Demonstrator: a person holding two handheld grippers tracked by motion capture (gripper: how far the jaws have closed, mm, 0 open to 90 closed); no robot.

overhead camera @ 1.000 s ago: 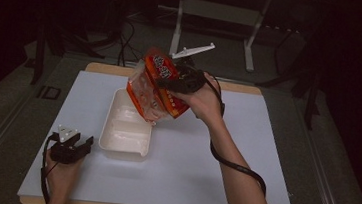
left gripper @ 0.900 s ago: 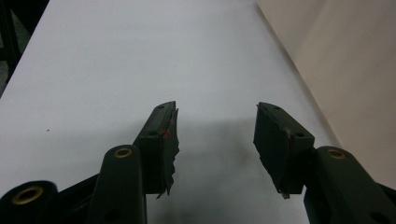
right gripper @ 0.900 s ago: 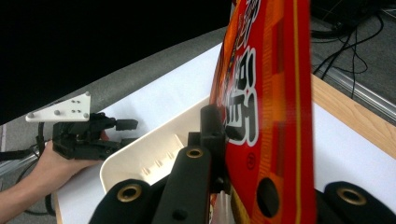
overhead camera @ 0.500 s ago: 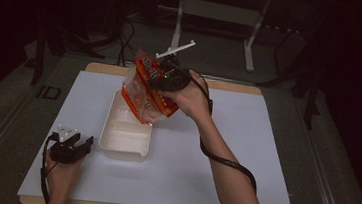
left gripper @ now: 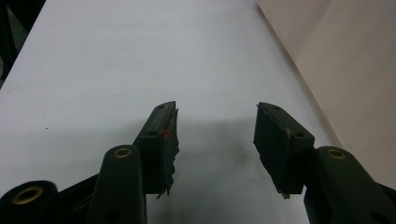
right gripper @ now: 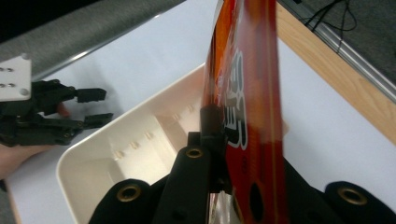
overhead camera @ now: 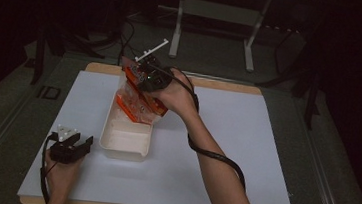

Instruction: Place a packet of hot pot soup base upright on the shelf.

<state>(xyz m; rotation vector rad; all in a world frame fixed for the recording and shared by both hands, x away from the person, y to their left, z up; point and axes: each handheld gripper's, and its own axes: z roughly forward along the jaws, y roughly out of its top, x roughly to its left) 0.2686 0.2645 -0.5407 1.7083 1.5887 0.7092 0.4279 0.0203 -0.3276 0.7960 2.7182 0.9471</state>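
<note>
The right gripper [overhead camera: 143,78] clamps an orange packet [overhead camera: 136,100] over the white tray [overhead camera: 127,144]; lowering it in seems next; the left gripper [overhead camera: 72,144], jaws apart, holds nothing.

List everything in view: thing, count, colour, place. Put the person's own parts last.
Snack bag: one, orange-red with a clear part, held tilted over the far end of the bin.
Bin: one, cream-white, open-topped, on the mat left of centre.
Mat: one, white, covering most of the table top.
Table: one, wooden edge showing around the mat.
Metal stand: one, pale grey, on the floor beyond the table.
Left gripper: one, black, jaws apart, resting on the mat near the bin's near left corner.
Right gripper: one, black, clamped on the snack bag.
Forearms: two, entering from the bottom edge.
</note>
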